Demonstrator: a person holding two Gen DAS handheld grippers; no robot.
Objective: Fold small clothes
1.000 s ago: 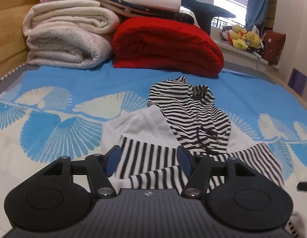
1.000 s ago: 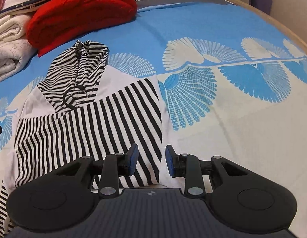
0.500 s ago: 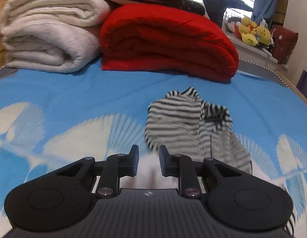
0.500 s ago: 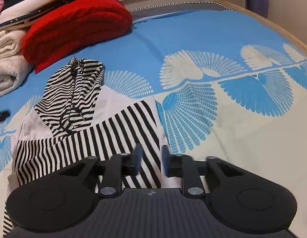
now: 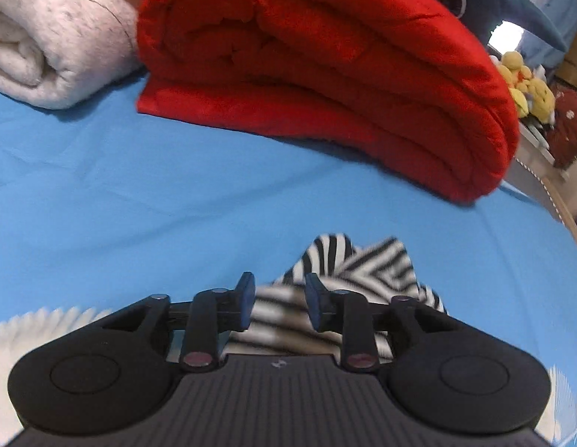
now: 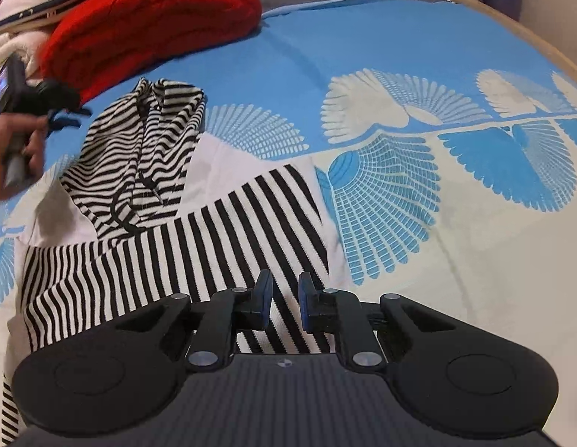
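Black-and-white striped fabric, a small hooded top (image 6: 146,201), is spread on the blue bedsheet (image 6: 325,48) printed with pale fan shapes. Its hood (image 6: 139,138) is seen on the far left in the right wrist view, with a broad-striped sleeve (image 6: 228,238) laid across the near part of the garment. The right gripper (image 6: 284,300) is held over the near edge of that sleeve, its blue pads set a narrow gap apart with striped cloth seen between them; whether the cloth is gripped cannot be told. The left gripper (image 5: 277,303) is held over the blurred hood (image 5: 348,264), its fingers parted. A folded red blanket (image 5: 325,70) is stacked at the far side, beside a cream blanket (image 5: 53,41) on the left.
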